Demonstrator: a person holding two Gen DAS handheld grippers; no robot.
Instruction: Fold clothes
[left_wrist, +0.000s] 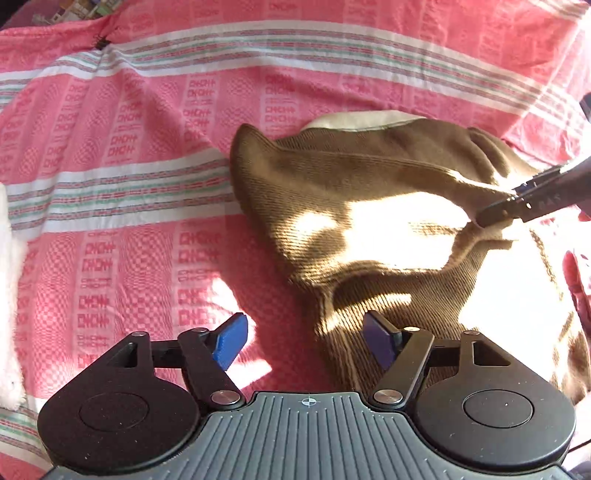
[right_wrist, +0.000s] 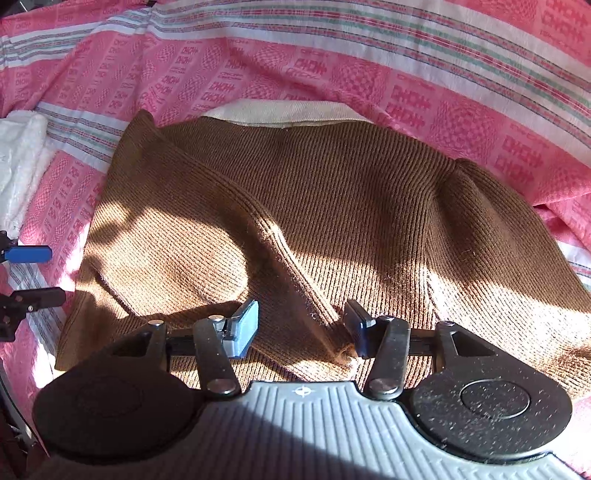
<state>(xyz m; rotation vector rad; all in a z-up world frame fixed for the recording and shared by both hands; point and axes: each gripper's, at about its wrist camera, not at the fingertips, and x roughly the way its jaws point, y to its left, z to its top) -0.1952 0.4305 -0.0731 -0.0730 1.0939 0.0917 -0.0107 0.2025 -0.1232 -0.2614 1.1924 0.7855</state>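
Observation:
A brown ribbed knit garment (left_wrist: 369, 192) (right_wrist: 314, 192) lies rumpled on the pink bedspread, with a cream band (right_wrist: 288, 110) (left_wrist: 362, 120) at its far edge. My left gripper (left_wrist: 306, 341) is open and low at the garment's left edge; its right pad is over the knit and its left pad over the bedspread. It also shows at the left edge of the right wrist view, left gripper (right_wrist: 35, 275). My right gripper (right_wrist: 300, 328) is open, and a raised fold of the knit runs between its fingers. In the left wrist view, the right gripper (left_wrist: 513, 199) sits at that fold.
The pink patterned bedspread (left_wrist: 129, 166) (right_wrist: 443, 92) with white and green stripes covers the whole surface. A white fluffy cloth (right_wrist: 18, 158) (left_wrist: 7, 277) lies left of the garment. Sunlight throws bright patches and hard shadows over the knit.

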